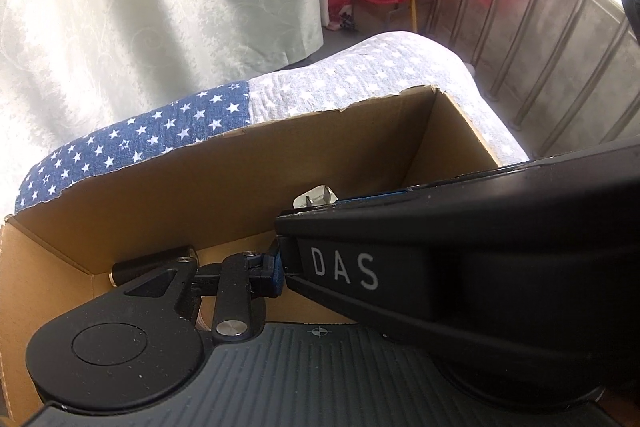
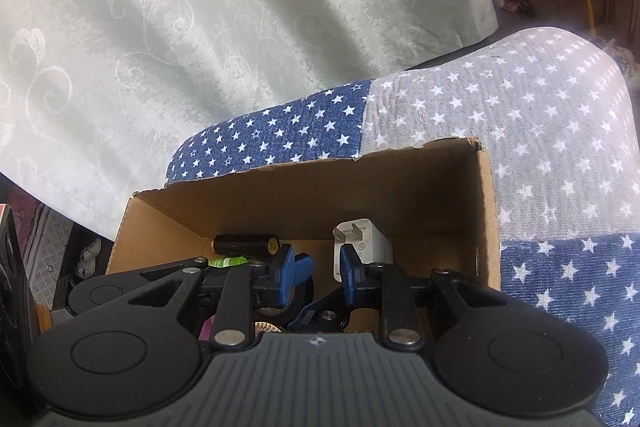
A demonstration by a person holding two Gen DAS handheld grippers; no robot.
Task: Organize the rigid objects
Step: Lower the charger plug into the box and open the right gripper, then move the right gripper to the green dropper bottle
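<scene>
Nearest in the right wrist view, the right tongs (image 2: 318, 273) hang over the open brown cardboard box (image 2: 490, 211) with their blue-padded fingers (image 2: 294, 267) spread and nothing between them. Low between the linkages a roll of what looks like black tape (image 2: 298, 297) shows, too hidden to describe further.

Just beyond the right-hand pad stands the white plastic plug-in charger block (image 2: 366, 247) inside the box, toward its right wall. It looks light, hard and smooth, so it should not give under pressure but may slip on the glossy faces. My judgement is to pinch it across the two broad flat sides, low on the body and clear of the metal prongs, which point to the left and slightly up at its top. Its long axis runs roughly upright, leaning a little.

Further left, against the far wall, lies a black cylindrical battery-like cell (image 2: 246, 244) with a yellow end label. Its long axis runs left to right along the wall, the labelled end pointing right. It should be stiff, fairly dense and prone to roll; a grip across its middle seems safest. A green object (image 2: 230, 261) lies just in front of it, mostly covered.

The left tongs (image 1: 276, 271) are largely blocked by the other tool's black body, so I cannot tell their state.

The box rests on a star-printed blue and grey quilted cover (image 2: 520, 131), with a pale patterned curtain (image 2: 200, 27) behind.
</scene>
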